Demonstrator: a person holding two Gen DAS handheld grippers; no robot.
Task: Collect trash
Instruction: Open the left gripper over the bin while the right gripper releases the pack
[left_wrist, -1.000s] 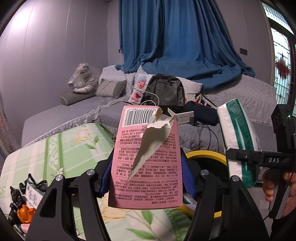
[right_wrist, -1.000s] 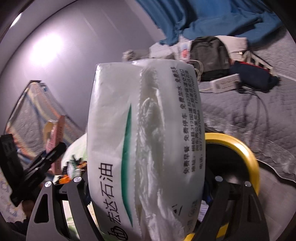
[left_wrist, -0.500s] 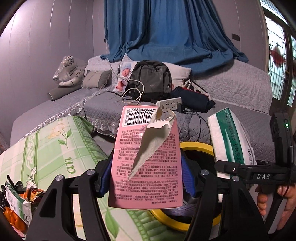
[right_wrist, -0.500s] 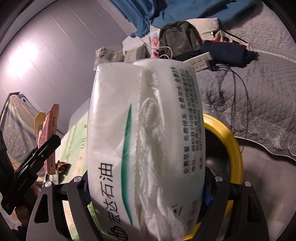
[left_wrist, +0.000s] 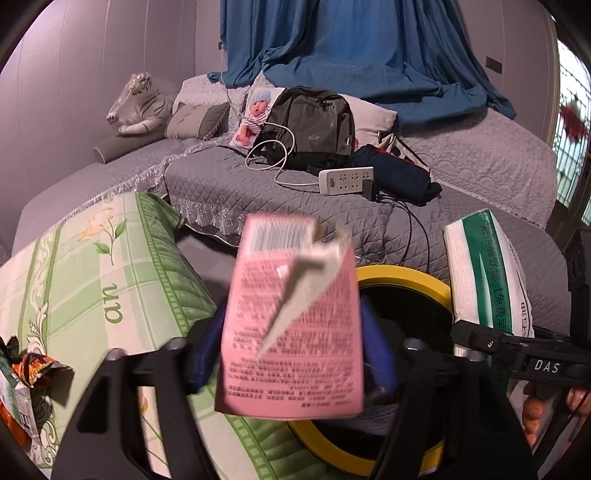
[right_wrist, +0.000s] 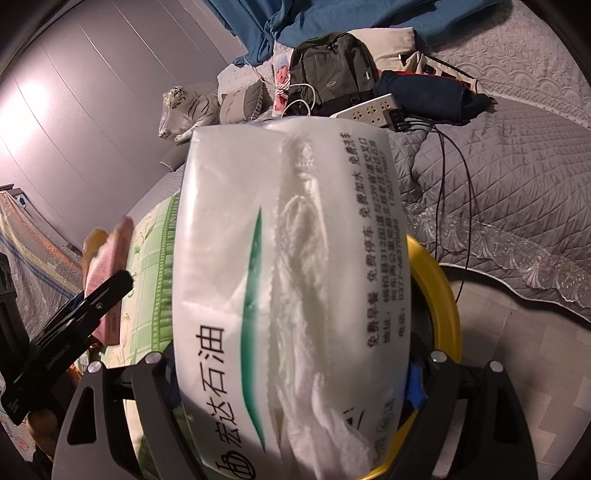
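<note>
Between the fingers of the left gripper stands a pink box with a torn top flap and a barcode, upright and blurred. The jaws have just been opening, and the blue pads now appear to stand just clear of the box sides, so the grip is released with the box in the gap. Directly ahead of and below this claw lies a yellow-rimmed bin; to its left is a green floral cover bearing crumpled snack wrappers at the far left edge. Only the left view shows those wrappers. The right gripper is clamped on a white tissue pack with green print, which fills the whole span between its jaws and hides most of the bin rim behind it. The right view alone shows the loose tissue spilling from the pack's slit, and shows the pink box edge-on, to the claw's left. Beyond both claws, a backpack and power strip rest on a grey quilted sofa.
</note>
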